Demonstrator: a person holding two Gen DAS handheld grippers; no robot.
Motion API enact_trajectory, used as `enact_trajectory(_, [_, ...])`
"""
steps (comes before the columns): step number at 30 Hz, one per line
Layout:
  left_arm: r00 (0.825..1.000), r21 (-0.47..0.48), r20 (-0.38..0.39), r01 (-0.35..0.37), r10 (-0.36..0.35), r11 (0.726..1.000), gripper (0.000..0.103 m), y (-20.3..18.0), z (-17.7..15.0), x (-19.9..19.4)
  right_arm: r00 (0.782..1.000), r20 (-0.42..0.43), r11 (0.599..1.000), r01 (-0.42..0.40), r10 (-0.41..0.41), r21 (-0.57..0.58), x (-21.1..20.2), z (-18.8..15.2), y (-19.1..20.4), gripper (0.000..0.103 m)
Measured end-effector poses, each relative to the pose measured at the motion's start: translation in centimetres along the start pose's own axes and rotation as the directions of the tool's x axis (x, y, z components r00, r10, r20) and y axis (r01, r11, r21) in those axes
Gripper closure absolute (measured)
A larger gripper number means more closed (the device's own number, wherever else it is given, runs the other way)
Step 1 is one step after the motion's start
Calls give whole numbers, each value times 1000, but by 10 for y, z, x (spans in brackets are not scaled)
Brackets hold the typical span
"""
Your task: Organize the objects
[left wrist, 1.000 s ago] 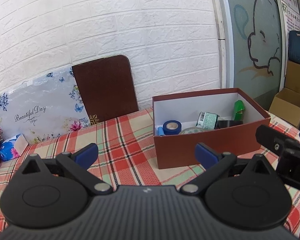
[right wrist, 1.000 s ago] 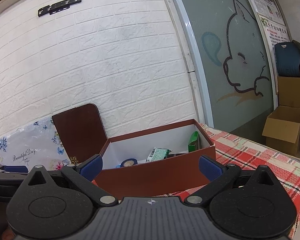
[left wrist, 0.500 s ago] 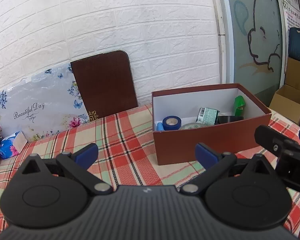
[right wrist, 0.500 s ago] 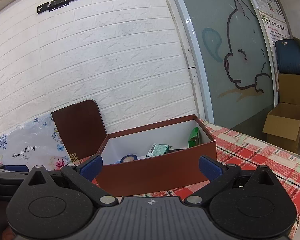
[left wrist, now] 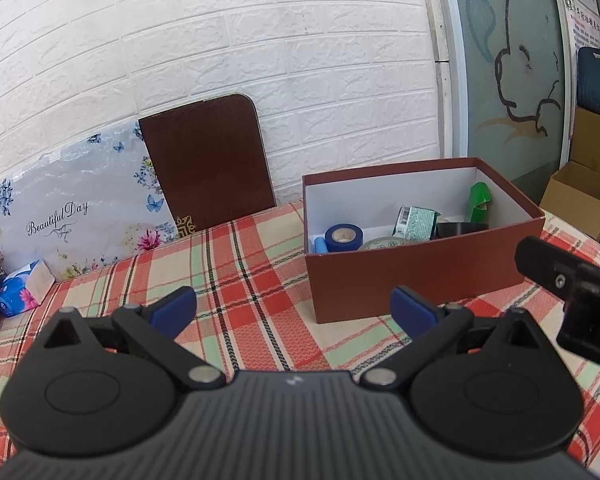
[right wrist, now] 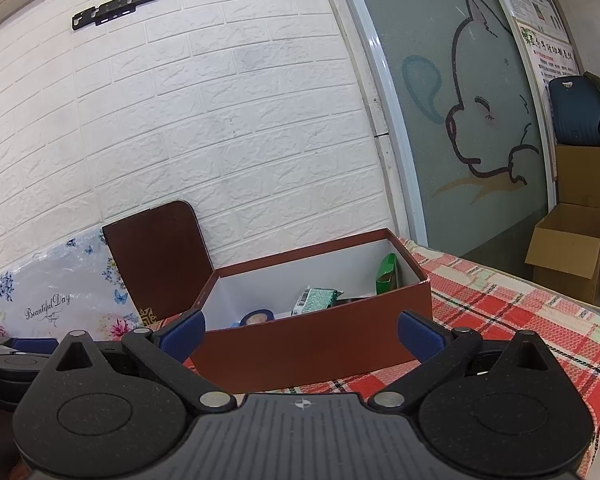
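Several items — a blue tape roll (left wrist: 343,238), a green packet (left wrist: 416,221) — already sit in the open red-brown cardboard box (left wrist: 412,276); both the left gripper (left wrist: 294,307) and the right gripper (right wrist: 300,334) gape empty, so sorting looks nearly done.

The left wrist camera sits low over the desk (left wrist: 236,264), looking forward along its hand-held gripper (left wrist: 294,306) toward the white brick wall (left wrist: 260,60), with the open red box (left wrist: 416,276) near and to the right. The right wrist camera rides lower and further right, tilted upward, facing the same wall (right wrist: 220,100) across its own hand-held gripper (right wrist: 300,334), the box (right wrist: 312,348) close ahead. Both views share the box, the brown board (left wrist: 208,168) (right wrist: 160,252), the flowered panel (left wrist: 72,208) (right wrist: 56,292) and the cartoon glass door (left wrist: 512,60) (right wrist: 468,100).
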State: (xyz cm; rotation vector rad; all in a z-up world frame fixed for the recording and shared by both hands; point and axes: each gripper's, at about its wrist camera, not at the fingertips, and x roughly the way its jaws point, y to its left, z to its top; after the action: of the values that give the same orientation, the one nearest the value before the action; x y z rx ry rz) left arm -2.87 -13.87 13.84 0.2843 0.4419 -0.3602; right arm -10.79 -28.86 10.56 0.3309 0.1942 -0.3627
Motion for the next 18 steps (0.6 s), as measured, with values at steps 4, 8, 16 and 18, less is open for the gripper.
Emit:
enact_trajectory(4, [1000,-10,-18,-1,0,1000,0,3,-1,3,1000,2,1000,-1,1,-1,-1,0,1,1])
enact_trajectory(8, [999,-23,-46,-4,3,1000,0,6,-2,8,1000,3,1000,0,0,-2,-2,0,2,1])
enact_trajectory(16, [996,-45,-87,-21,17,999,0,14,-6,15,1000,-12,1000,-5,5,-8,0,-2,5,1])
enact_trajectory(18, [995,-54,-100,-19,14,998,0,16,-6,18,1000,-12,1000,-4,4,-10,0,-2,5,1])
